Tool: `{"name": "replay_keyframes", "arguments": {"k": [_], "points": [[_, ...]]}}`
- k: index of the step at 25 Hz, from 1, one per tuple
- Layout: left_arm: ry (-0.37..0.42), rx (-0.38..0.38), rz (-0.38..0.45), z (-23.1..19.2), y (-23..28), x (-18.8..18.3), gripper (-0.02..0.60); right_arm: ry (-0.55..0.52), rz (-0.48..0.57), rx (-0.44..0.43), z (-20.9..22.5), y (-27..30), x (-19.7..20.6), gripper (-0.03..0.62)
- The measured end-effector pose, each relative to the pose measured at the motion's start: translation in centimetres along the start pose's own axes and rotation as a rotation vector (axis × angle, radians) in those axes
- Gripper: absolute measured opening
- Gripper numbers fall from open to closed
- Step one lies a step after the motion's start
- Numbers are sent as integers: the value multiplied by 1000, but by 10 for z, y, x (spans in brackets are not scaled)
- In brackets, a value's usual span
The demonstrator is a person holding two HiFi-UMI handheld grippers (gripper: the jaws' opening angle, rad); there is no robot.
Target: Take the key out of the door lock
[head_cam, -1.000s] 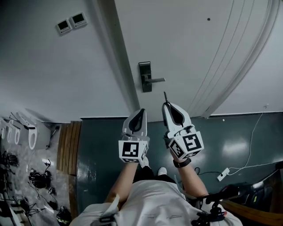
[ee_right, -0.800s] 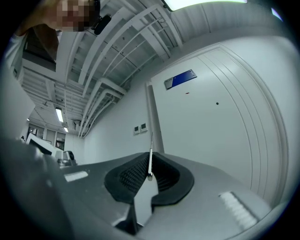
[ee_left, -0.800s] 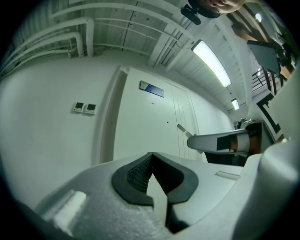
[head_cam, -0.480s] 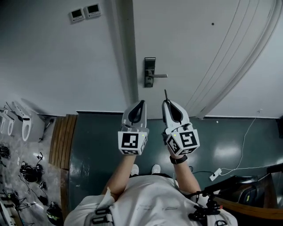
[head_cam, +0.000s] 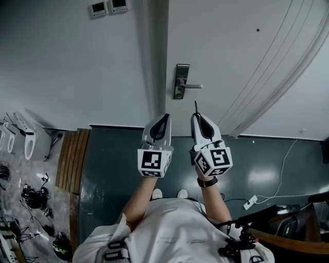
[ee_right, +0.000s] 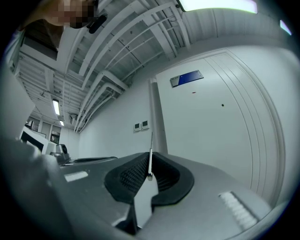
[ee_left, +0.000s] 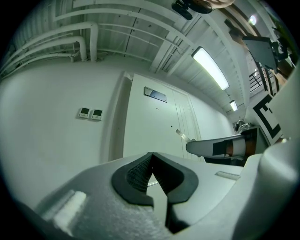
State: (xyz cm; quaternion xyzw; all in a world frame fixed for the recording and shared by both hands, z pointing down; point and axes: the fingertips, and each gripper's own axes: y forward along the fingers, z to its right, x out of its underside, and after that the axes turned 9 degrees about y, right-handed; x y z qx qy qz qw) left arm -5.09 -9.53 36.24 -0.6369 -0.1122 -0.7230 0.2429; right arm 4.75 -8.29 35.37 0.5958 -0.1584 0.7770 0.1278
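The dark lock plate with its silver lever handle sits on the white door, well beyond both grippers. My right gripper is shut on a thin metal key, whose blade sticks out past the tips toward the door. In the right gripper view the key stands upright between the pressed pads of that gripper. My left gripper hovers beside it, shut with nothing in it. Both are held at chest height, apart from the door.
Two wall control panels hang left of the door frame. A slatted wooden board, toilet seats and tangled cables lie at the left. A power strip with its white cable lies on the dark floor at right.
The head view has swung, so the lock and wall panels sit further right in the picture. Both grippers keep their pose, the key still in the right one.
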Motion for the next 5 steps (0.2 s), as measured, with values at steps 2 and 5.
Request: {"name": "replay_keyframes", "arguments": {"k": [2, 5], "points": [[3, 10, -2, -1, 2, 2, 2, 15, -5, 3, 1, 4, 4, 25], [0, 22, -9, -3, 5, 7, 2, 37, -15, 9, 4, 10, 12, 25]]}}
